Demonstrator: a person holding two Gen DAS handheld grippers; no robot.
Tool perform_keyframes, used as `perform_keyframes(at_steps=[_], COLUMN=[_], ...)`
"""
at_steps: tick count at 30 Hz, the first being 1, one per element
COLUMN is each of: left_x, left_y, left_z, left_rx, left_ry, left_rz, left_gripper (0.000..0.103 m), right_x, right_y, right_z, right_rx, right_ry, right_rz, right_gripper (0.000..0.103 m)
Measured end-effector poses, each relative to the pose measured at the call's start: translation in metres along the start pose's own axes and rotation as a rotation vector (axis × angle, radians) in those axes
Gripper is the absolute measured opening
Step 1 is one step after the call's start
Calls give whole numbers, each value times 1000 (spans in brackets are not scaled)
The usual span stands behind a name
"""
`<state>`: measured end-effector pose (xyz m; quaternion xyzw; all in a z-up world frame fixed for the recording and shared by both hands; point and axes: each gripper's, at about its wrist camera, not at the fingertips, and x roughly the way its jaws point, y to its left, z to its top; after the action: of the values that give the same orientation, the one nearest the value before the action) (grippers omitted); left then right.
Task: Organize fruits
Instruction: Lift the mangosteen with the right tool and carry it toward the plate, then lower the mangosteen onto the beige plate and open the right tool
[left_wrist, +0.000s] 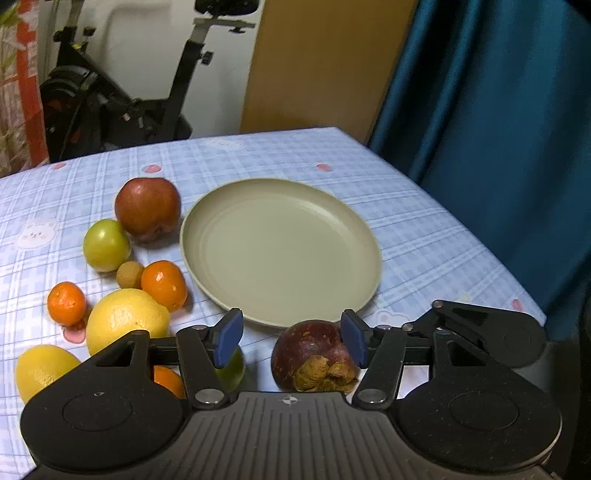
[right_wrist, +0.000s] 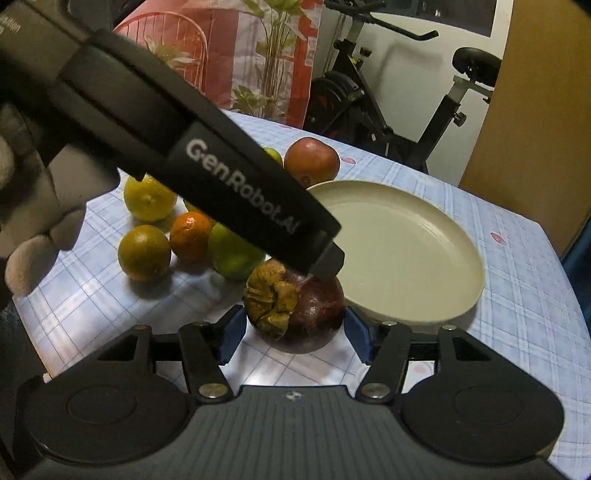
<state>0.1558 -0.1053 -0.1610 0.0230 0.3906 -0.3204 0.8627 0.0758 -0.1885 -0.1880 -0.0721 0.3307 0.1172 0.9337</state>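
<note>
Left wrist view shows the left gripper (left_wrist: 291, 338) with its blue pads (left_wrist: 228, 338) set apart; the mangosteen (left_wrist: 314, 356) lies on the cloth (left_wrist: 424, 229) at the right pad, and whether that pad touches it cannot be told, while the left pad stands clear. Just behind it lies the plate (left_wrist: 280, 251), bare. Left of the plate are the apple (left_wrist: 147, 208), a green fruit (left_wrist: 106, 244), two oranges (left_wrist: 163, 284) and two lemons (left_wrist: 125, 319).

From the right wrist view, the right gripper (right_wrist: 294, 334) has its jaws spread at either side of the mangosteen (right_wrist: 295, 310), neither pad pressing on it. The fruit rests on the cloth just beside the plate (right_wrist: 402, 251) rim. The left gripper's black finger (right_wrist: 236, 199) slants across the view, its tip at the mangosteen's top.
</note>
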Motion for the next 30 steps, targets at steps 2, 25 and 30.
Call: perform_keyframes(at_steps=[2, 25, 30], left_x=[-3, 17, 17], left_y=[1, -5, -7], left_z=[-2, -11, -10], left_rx=[-1, 24, 17], left_ry=[-6, 66, 68], left_rz=[-27, -78, -72], left_gripper=[63, 60, 60], right_x=[-2, -16, -16], right_y=[-13, -50, -49], right_z=[-2, -9, -10], right_rx=[86, 324, 331], right_ry=[-17, -39, -44], right_rz=[48, 141, 143], right_gripper=[59, 58, 58])
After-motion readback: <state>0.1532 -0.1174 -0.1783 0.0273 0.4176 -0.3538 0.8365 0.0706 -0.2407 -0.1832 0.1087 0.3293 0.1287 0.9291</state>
